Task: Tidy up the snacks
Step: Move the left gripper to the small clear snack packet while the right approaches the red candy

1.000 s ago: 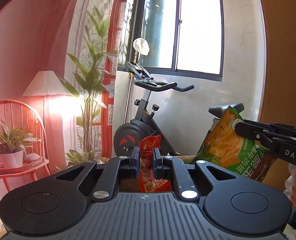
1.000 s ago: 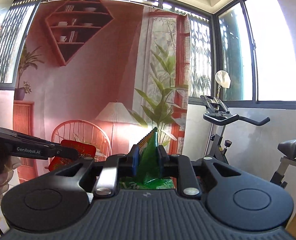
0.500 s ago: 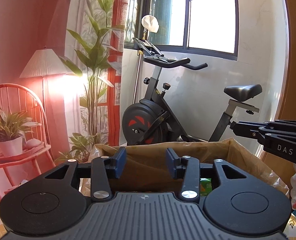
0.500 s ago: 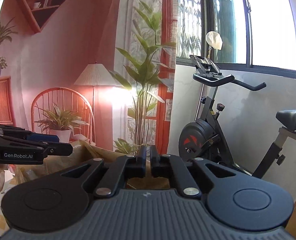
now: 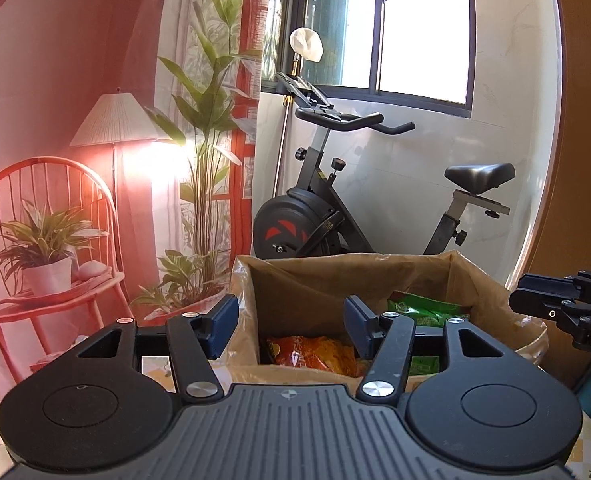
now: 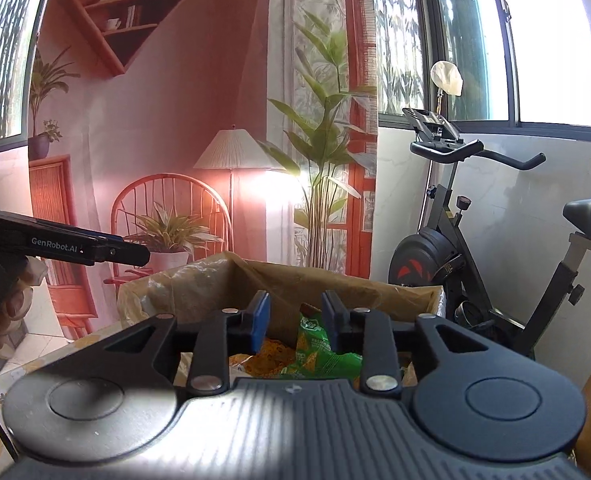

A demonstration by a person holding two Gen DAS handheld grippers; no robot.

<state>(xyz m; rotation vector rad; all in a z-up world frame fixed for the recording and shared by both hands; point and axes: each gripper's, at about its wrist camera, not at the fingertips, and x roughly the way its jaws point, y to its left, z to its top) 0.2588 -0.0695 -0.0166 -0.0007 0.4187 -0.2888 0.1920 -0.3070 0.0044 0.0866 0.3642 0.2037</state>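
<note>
A cardboard box (image 5: 335, 260) lined with a plastic bag stands right under both grippers. A red-orange snack packet (image 5: 311, 354) lies inside it, beside a green chip bag (image 5: 423, 310). My left gripper (image 5: 291, 328) hangs over the box's near left rim; its jaws are opening and nothing is between them. My right gripper (image 6: 295, 320) is above the box (image 6: 335, 280) with its jaws opening. The green chip bag (image 6: 319, 354) lies loose below, its top corner showing in the gap, and the pads do not press it. Each gripper shows at the edge of the other's view.
An exercise bike (image 5: 315, 216) stands behind the box under the window. To the left are a red chair (image 5: 43, 184) bearing a potted plant, a lit floor lamp (image 5: 113, 120) and a tall plant (image 5: 207, 120). A wooden panel (image 5: 587, 160) closes the right side.
A second ago the left gripper was shut on the red packet and the right on the green bag. Both sank over the box and parted their jaws; both snacks now lie inside.
</note>
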